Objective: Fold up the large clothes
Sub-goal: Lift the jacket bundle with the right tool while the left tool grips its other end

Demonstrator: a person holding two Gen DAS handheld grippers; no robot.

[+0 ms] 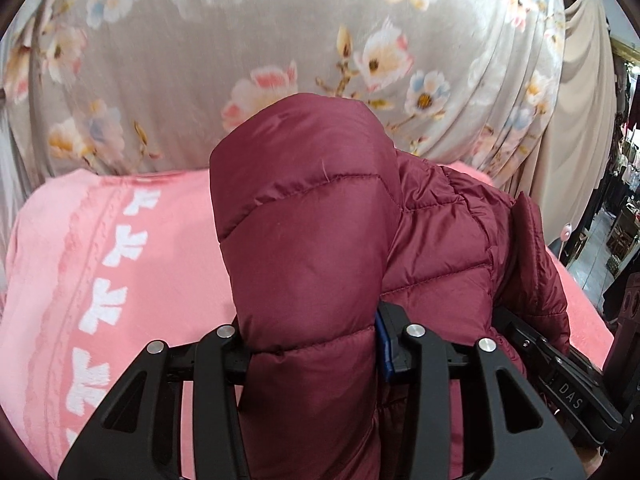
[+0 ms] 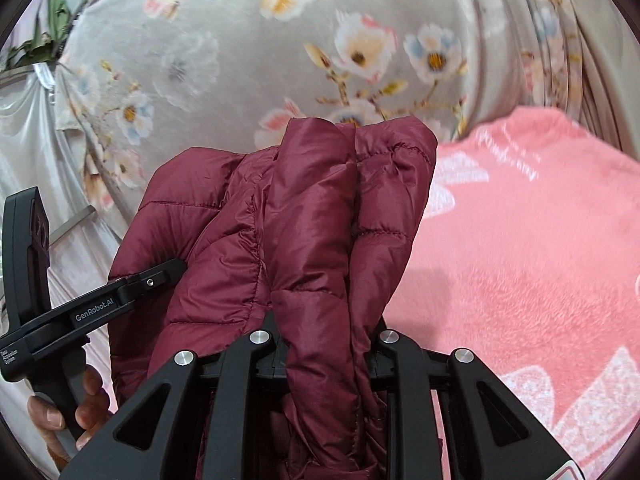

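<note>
A maroon quilted puffer jacket (image 1: pixel 312 220) is lifted above a pink blanket (image 1: pixel 120 240). My left gripper (image 1: pixel 312 344) is shut on a thick padded fold of it, and the fabric bulges up and hides the fingertips. In the right wrist view my right gripper (image 2: pixel 326 344) is shut on another bunched fold of the jacket (image 2: pixel 304 208), which hangs between the two grips. The left gripper's finger (image 2: pixel 160 276) shows there at the left, pressed into the jacket, with a person's hand (image 2: pixel 52 412) on its handle. The right gripper's body (image 1: pixel 560 364) shows at the lower right of the left wrist view.
The pink blanket (image 2: pixel 520 240) with white motifs covers the surface below. A grey floral curtain (image 1: pixel 240 40) hangs close behind it. Beige fabric (image 1: pixel 576 120) hangs at the right, with dark shop shelves (image 1: pixel 624 200) beyond.
</note>
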